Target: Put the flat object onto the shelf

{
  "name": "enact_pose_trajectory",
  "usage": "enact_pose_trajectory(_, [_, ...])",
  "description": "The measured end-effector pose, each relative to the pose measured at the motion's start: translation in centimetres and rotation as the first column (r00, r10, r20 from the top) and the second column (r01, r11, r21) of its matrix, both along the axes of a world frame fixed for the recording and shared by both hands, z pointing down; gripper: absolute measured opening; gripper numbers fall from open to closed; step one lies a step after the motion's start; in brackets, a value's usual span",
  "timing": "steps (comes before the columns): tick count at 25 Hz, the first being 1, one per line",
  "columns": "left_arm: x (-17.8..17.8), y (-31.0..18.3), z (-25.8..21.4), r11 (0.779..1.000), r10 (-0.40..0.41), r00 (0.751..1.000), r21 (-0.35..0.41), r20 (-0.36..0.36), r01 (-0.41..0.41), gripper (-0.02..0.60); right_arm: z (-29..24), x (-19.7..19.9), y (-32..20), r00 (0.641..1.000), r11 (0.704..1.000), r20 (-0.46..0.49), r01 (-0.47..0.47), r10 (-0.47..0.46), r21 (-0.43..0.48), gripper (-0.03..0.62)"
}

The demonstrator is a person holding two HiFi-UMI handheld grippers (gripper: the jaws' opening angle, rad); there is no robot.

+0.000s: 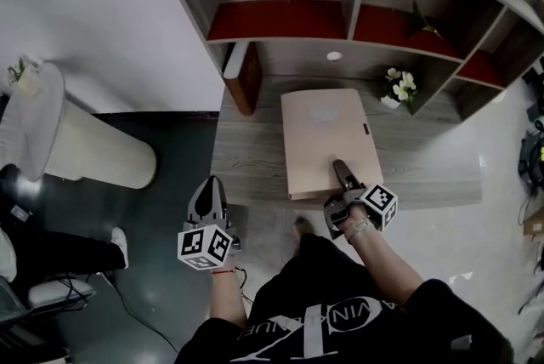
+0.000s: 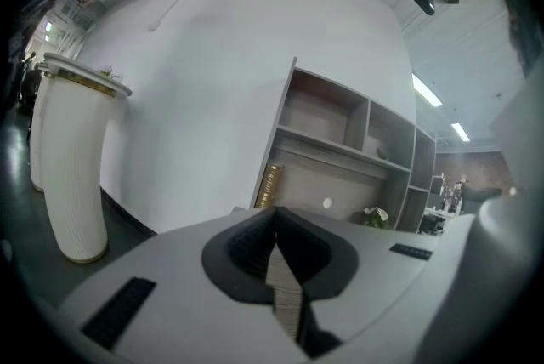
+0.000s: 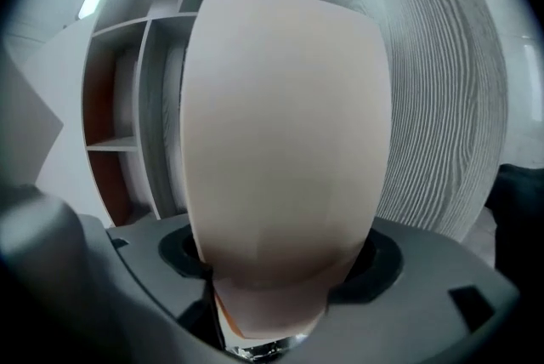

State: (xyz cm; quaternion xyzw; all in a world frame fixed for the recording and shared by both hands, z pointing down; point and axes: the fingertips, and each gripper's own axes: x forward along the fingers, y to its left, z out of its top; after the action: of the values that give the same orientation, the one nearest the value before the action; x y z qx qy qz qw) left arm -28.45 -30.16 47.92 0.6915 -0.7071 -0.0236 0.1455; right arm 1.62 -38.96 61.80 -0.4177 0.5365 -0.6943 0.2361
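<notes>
Smooth pink rectangular folder [image 1: 327,137] flat on wood-grain desk [image 1: 246,158]; right gripper [image 1: 341,170] jaws slack around its near edge; left gripper [image 1: 211,189] closed, empty.

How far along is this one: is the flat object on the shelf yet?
Not shelved yet, it seems: the flat object lies on the desk surface, below the red-floored shelf compartments. In hand: the right tongs straddle its near edge; whether they clamp it is unclear. The left tongs are shut, empty, off the desk. Remaining: lift and shelve it.
</notes>
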Motion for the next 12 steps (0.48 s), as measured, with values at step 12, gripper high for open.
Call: enact_pose_trajectory(12, [1.1,-0.5,0.6,1.0,0.027,0.999,-0.011,-0.044,-0.027,0.005,-1.2,-3.1,2.6,0.909,0.906,-0.045,0.417,-0.415,0.073,0.45])
